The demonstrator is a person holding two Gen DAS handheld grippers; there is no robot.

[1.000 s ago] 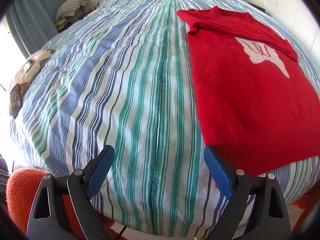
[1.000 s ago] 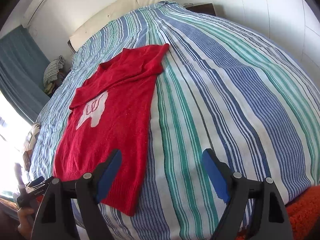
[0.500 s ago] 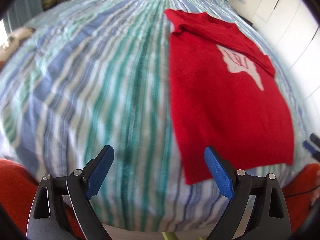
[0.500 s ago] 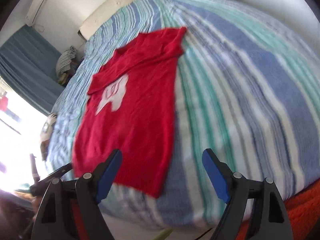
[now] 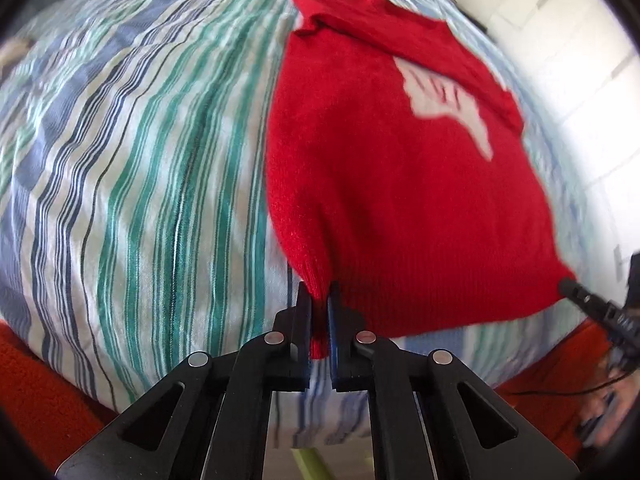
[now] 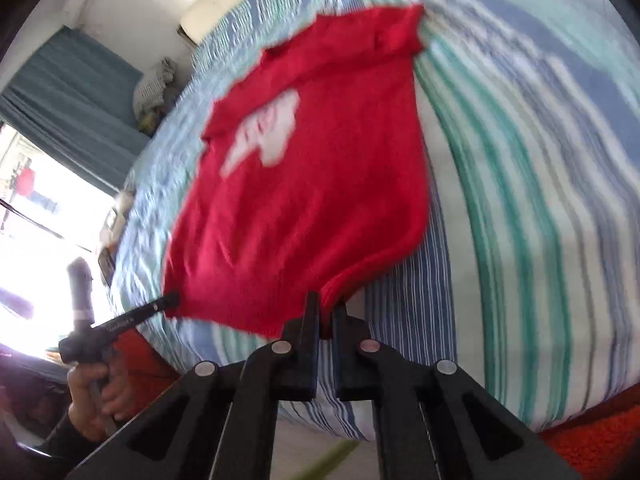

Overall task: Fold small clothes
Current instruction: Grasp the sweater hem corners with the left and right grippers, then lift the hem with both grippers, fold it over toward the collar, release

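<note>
The red sweater (image 5: 384, 184) lies lengthwise on the striped bed (image 5: 140, 160), collar at the far end. Left tongs (image 5: 319, 300) and right tongs (image 6: 326, 308) each pinch a hem corner.

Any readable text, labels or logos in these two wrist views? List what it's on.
None can be read.
White patch with red marks on the red knitted sweater: a drawing or letters, too blurred to tell.
Pale print along the finger of the left claw, seen from the right wrist camera: too small and blurred.
Striped blue, green and white bedspread: no text.
</note>
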